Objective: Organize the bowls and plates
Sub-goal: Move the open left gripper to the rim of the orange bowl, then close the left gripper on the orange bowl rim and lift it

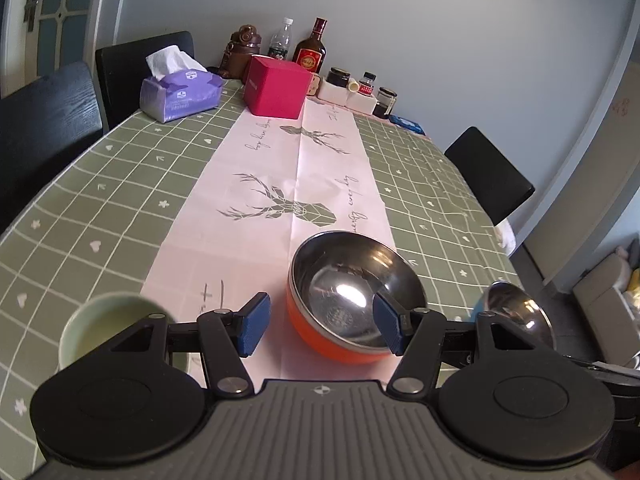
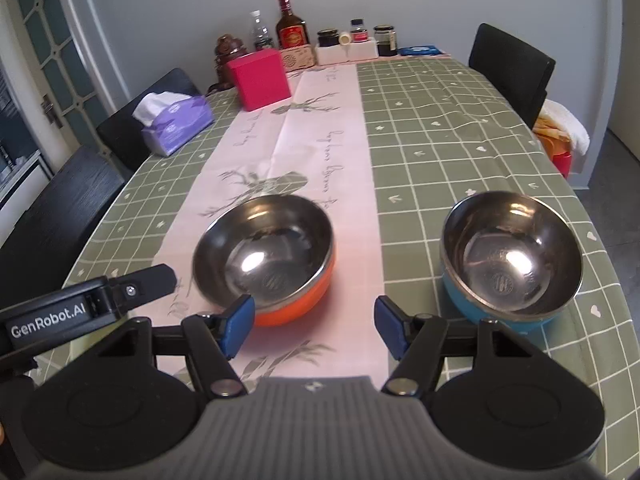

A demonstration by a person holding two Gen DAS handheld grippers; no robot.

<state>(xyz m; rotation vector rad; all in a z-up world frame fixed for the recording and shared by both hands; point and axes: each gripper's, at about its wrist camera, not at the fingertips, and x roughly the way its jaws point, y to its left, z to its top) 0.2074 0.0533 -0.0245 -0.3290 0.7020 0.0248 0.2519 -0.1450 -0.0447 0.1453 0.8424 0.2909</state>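
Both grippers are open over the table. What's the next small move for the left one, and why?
Probably ease the left gripper forward and down so its open fingers straddle the near rim of the orange bowl. It holds nothing, and one blue pad already overlaps that rim.

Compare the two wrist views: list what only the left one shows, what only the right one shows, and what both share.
Only the left wrist view shows the pale green cup at the near left, partly behind the open left gripper.

Only the right wrist view shows the blue bowl whole, the open right gripper, and the folded cloth on the right chair.

Both share the orange bowl on the pink runner, the red box, the tissue pack and the bottles by the wall.
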